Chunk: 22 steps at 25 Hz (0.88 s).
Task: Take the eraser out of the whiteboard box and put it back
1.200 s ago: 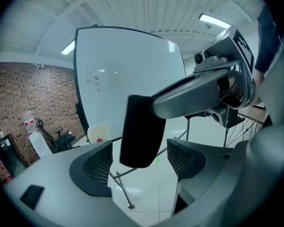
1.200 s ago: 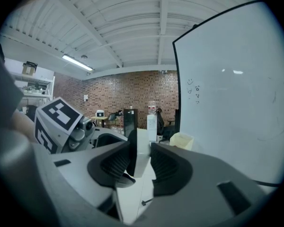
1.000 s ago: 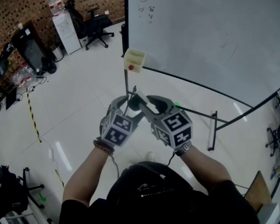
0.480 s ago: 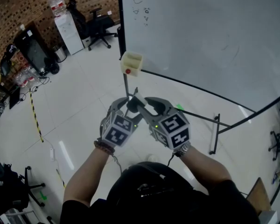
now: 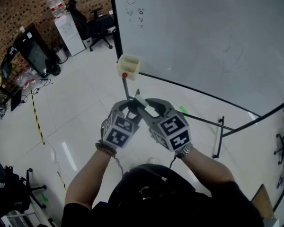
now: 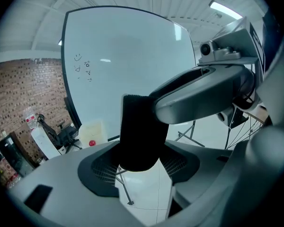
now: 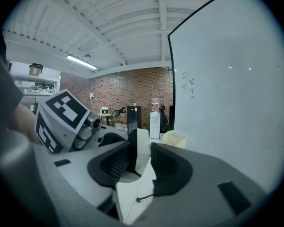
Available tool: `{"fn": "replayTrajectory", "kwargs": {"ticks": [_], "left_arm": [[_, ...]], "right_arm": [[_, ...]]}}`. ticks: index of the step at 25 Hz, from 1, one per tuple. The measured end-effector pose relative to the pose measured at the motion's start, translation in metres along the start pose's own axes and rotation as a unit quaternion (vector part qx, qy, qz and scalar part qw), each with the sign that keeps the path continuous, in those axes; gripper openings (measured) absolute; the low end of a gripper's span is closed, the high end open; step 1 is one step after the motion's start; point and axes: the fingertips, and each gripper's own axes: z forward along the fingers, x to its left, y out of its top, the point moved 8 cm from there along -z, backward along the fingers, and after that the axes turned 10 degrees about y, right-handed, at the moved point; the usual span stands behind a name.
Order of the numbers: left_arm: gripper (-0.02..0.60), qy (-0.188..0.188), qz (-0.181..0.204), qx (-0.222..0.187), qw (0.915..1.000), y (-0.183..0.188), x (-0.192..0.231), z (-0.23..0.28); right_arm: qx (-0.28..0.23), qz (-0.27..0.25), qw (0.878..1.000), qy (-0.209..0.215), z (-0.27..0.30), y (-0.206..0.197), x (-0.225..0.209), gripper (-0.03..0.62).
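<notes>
Left gripper view first: where is the eraser (image 6: 139, 131)?

— Out of the whiteboard box (image 5: 128, 66), up in the air in front of the person, shared between both tools. The right hand-held gripper (image 7: 139, 162) is clamped on its thin edge, just as it was a second ago.

— And the other one?

— The left hand-held gripper (image 6: 141, 167) has just been closing. Its jaws now sit round the black felt end, and the pads look to be pressing on its sides.

— What does that mean for the job?

— I'd judge it a handover. Taking out is done; putting back is not yet done. The box hangs at the left lower corner of the whiteboard (image 5: 203, 37), farther off than the grippers and well apart from them. In the head view it has slid a little nearer and to the left.

— Counts?

— One eraser, one box with one red dot (image 5: 125, 74) on its front, one whiteboard, two hand-held grippers.
</notes>
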Motion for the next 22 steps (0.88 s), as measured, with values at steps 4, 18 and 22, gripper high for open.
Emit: {"fn": "replayTrajectory", "kwargs": {"ticks": [4,18,22], "left_arm": [[0.248,0.004,-0.009,0.005,0.9999,0.002,-0.003,0.01],[0.247,0.037,-0.039,-0.001,0.9986,0.014,0.002,0.033],[0.247,0.051,-0.058,0.005,0.997,0.01,0.008,0.037]], "right_arm": [[0.006,0.004,1.0,0.006,0.0,-0.003,-0.011,0.172],[-0.02,0.003,1.0,0.017,-0.006,-0.002,-0.045,0.212],[-0.029,0.003,0.999,0.018,-0.009,-0.002,-0.052,0.212]]}}
